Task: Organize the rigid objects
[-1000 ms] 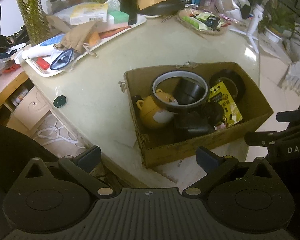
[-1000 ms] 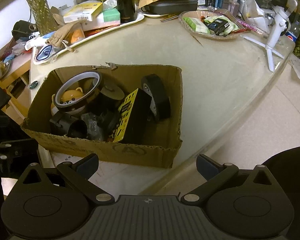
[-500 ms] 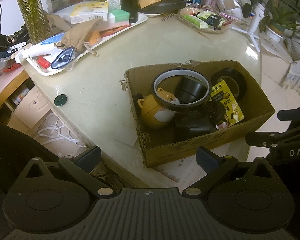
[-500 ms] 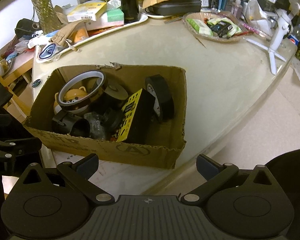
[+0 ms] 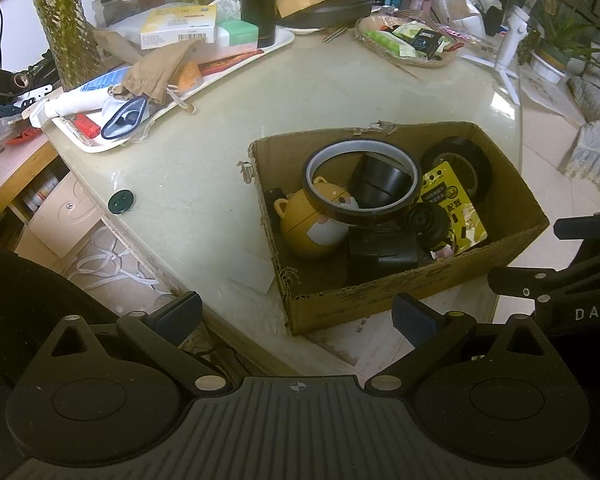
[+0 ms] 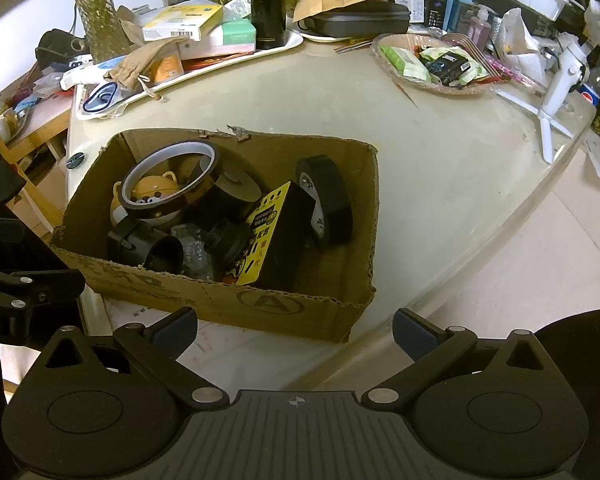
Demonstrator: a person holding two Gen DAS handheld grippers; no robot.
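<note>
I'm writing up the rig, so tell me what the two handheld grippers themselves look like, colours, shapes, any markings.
Both look alike: matte black bodies with a ribbed centre plate bearing a small crosshair mark, two round discs, silver pivot pins and angled arms ending in dark blue pads. The left gripper and right gripper match. The right gripper's side shows white letters "DAS"; no sleeves or cables visible.

The place looks like a lived-in home, probably a living or dining room. A rounded stone-look worktop (image 5: 332, 92) is crowded with household clutter: a white tray (image 5: 278, 42) heaped with medicine-style boxes and a tube, a woven basket (image 6: 440, 80) of snack packets, tall glass vases (image 5: 62, 20) with stems, and a dark bottle (image 6: 268, 0). Potted plants (image 5: 556, 40) stand on the tiled floor (image 6: 520, 288) beyond, beside what may be a fringed rug (image 5: 596, 152), blurred at the frame's edge.
</note>
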